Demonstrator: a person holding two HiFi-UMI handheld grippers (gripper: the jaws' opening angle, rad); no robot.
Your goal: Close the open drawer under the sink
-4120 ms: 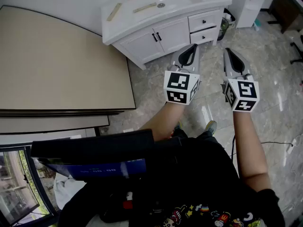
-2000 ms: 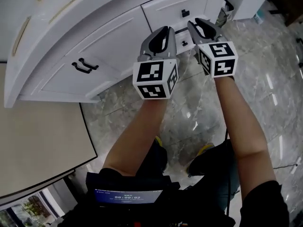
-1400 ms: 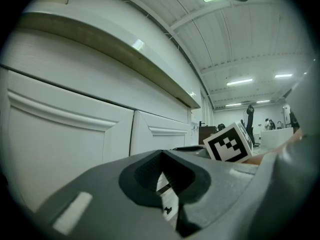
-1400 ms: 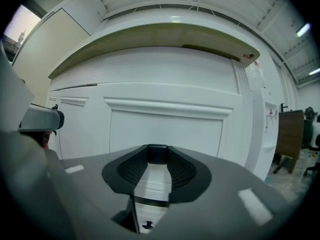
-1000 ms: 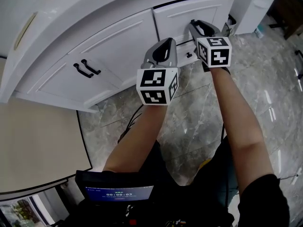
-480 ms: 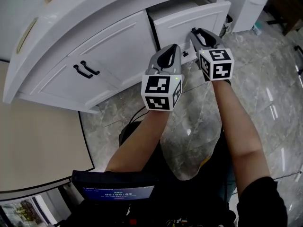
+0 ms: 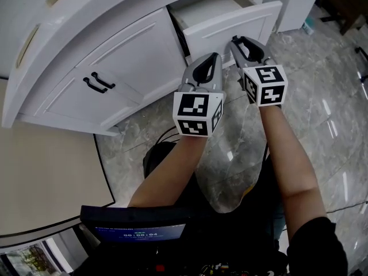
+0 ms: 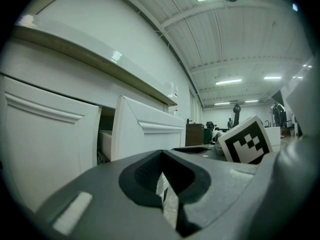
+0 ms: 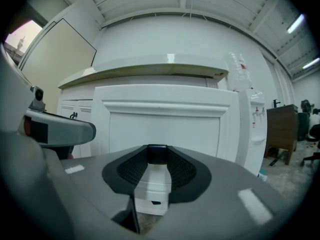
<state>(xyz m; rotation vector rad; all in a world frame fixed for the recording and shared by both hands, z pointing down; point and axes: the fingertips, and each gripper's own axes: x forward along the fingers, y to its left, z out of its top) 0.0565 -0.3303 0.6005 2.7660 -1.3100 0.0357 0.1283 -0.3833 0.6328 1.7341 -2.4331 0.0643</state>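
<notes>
The white upper drawer (image 7: 229, 19) of the sink cabinet stands pulled out, its inside showing from above. In the right gripper view its panelled front (image 9: 165, 119) fills the picture. My right gripper (image 7: 237, 41) is shut on the drawer's small black handle (image 9: 157, 154), which sits pinched at the jaw tips. The lower drawer (image 9: 152, 196) shows below, flush with the cabinet. My left gripper (image 7: 211, 60) hovers shut and holding nothing, left of the drawer and just in front of the cabinet. From the left gripper view I see the drawer (image 8: 142, 131) sticking out edge-on.
Two white cabinet doors (image 7: 109, 68) with black handles (image 7: 95, 84) lie left of the drawer. A white water dispenser (image 9: 252, 129) stands right of the cabinet. A beige board (image 7: 34, 177) leans at the left. The floor is grey marble tile (image 7: 322, 108).
The upper drawer was flush a second ago and has slid out of the cabinet. My right gripper has drawn back with the handle in it; the left stayed beside it.
</notes>
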